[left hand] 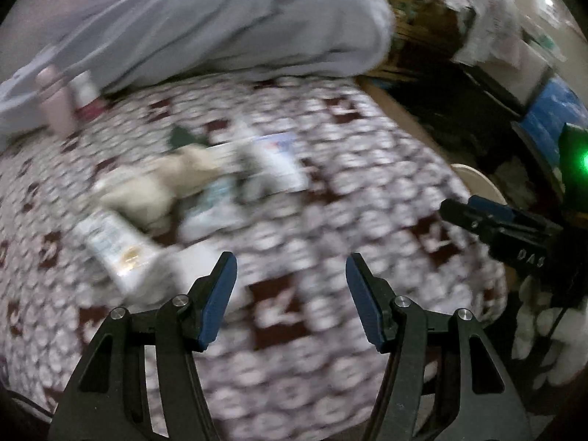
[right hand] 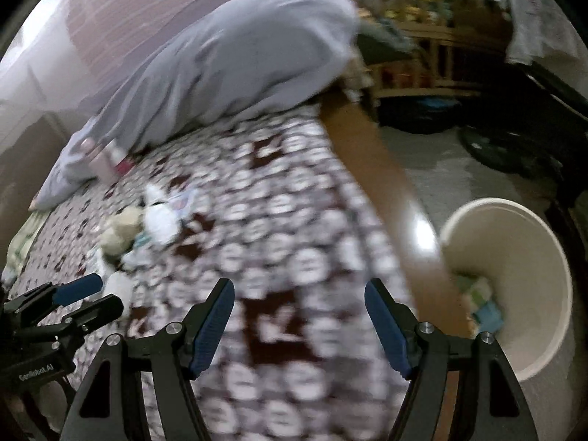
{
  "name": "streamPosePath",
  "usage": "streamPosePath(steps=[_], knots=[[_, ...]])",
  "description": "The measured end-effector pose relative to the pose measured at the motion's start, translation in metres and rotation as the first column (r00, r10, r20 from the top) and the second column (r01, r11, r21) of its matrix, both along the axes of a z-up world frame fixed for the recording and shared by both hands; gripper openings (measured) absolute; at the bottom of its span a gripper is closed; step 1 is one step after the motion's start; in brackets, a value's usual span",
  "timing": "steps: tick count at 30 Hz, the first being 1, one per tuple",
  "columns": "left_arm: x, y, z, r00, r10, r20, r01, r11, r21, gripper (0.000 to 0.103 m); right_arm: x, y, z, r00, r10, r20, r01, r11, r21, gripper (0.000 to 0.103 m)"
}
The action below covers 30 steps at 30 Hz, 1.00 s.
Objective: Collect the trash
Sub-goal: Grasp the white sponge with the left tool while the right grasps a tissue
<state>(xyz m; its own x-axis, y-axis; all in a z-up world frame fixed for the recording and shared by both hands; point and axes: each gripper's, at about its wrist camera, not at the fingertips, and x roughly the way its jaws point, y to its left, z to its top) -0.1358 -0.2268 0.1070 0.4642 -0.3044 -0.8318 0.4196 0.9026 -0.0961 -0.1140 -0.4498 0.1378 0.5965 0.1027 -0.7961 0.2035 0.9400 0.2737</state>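
Both grippers hang over the bed (left hand: pixel 330 198), jaws wide and holding nothing. The trash pile (left hand: pixel 205 187) lies at 11 o'clock beyond the left gripper (left hand: pixel 291 283). Right gripper (right hand: pixel 299 305); the white bin (right hand: pixel 529 257) sits at 2 o'clock. The writing is too blurred to read.

A bed with a maroon-and-white patterned blanket (left hand: pixel 330 191) carries a rumpled grey duvet (left hand: pixel 228 25); beyond its edge stand light wooden shelves (right hand: pixel 422 36) on pale grey floor (right hand: pixel 433 169).
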Motion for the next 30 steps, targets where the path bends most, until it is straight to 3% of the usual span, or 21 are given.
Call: streamPosePath(steps=[5,12,18,20,23,24,25,30], knots=[[0.003,0.048,-0.014,0.995,0.097,-0.027,-0.096,0.995,0.004,0.060,0.029,0.040,0.001,0.993,0.112,0.019,-0.113,0.993,0.025,0.071],[0.012,0.069,-0.026,0.983,0.148,-0.108,-0.157,0.984,-0.079,0.060,0.093,0.095,0.003,0.965,0.255,0.064,-0.256,0.967,0.007,0.071],[0.024,0.061,-0.037,0.978,0.147,-0.150,-0.163,0.982,-0.100,0.061,0.144,0.130,-0.014,0.943,0.332,0.031,-0.330,0.943,-0.051,0.050],[0.028,0.057,-0.043,0.977,0.142,-0.157,-0.159,0.981,-0.107,0.060,0.155,0.133,-0.027,0.941,0.340,-0.005,-0.339,0.939,-0.053,0.033],[0.032,0.055,-0.049,0.977,0.132,-0.166,-0.154,0.980,-0.129,0.058,0.149,0.122,-0.029,0.944,0.329,0.001,-0.329,0.944,-0.026,0.015],[0.033,0.055,-0.052,0.977,0.121,-0.176,-0.148,0.978,-0.148,0.039,0.143,0.119,-0.026,0.946,0.325,0.012,-0.325,0.945,-0.024,0.014],[0.034,0.054,-0.054,0.975,0.112,-0.193,-0.144,0.977,-0.160,0.033,0.135,0.114,-0.022,0.946,0.323,0.022,-0.322,0.946,-0.027,0.013],[0.033,0.055,-0.050,0.975,0.098,-0.198,-0.137,0.970,-0.199,0.030,0.092,0.089,-0.001,0.953,0.296,0.066,-0.294,0.955,-0.033,0.013]])
